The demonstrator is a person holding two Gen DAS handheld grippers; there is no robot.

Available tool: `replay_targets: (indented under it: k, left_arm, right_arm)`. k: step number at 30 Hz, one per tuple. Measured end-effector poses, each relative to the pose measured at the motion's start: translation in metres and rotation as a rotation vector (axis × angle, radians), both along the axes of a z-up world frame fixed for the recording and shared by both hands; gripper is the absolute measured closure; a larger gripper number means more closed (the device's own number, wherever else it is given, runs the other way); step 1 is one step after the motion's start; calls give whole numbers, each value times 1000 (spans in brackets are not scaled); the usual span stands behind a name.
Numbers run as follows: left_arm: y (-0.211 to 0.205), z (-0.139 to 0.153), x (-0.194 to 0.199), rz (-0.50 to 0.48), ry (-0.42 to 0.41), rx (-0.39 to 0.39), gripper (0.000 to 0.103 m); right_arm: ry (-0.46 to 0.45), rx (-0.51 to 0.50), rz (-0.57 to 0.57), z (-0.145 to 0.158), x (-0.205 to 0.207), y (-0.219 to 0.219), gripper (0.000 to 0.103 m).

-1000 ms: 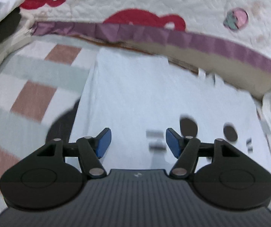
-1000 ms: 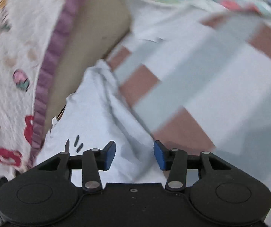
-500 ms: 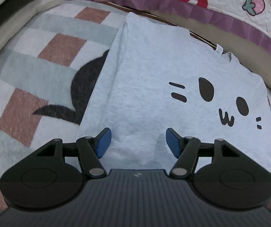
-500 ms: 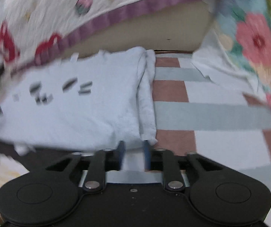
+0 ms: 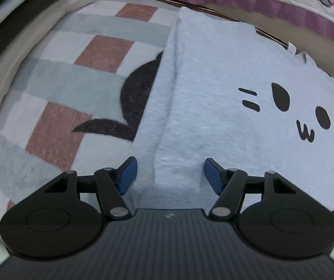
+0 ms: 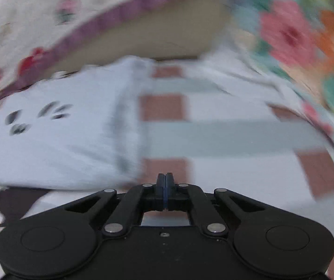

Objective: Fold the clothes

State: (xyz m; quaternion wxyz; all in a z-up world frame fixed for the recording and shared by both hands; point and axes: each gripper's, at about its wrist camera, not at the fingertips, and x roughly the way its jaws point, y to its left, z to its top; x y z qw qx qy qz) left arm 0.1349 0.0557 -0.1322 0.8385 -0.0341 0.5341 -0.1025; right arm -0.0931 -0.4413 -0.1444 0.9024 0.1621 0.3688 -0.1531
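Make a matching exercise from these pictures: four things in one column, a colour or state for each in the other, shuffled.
Things:
1. left hand-held gripper
2. right hand-held gripper
3. cat-face shirt
4. quilt trim

States or colours:
A. purple
B. pads pressed together
C. pale blue, side folded in
D. pads wide apart

Pairs: 1-D, 2-B, 3-C, 4-A
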Motion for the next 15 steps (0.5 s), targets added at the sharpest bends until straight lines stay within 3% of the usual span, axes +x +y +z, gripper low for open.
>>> replay_targets:
  k: [3,5,6,7,10,11,15]
  left_arm:
    - [11,7,-2,50,-9,-46,38]
    - [22,10,-2,110,-13,-103,38]
    - [29,12,-2,146,-18,-122,38]
    - [33,15,-2,182,-41,-100,38]
    - [29,32,-8,215,-182,73,38]
    - [28,34,-8,206,-193,80,38]
    - [27,23,-6,141,-127,-27,38]
  right_arm:
    - [-52,137,-80,11,-15,-11,92]
    - [-88,269,-96,10,-17,-12,75]
    - [-103,345,-107,6,-16,-11,57]
    - [-110,410,-121,0,-15,-9,52]
    - [-122,543,-151,-14,-12,1,52]
    - [-125,539,-145,-15,-10,5,51]
    - [-139,526,-122,-18,-4,17,51]
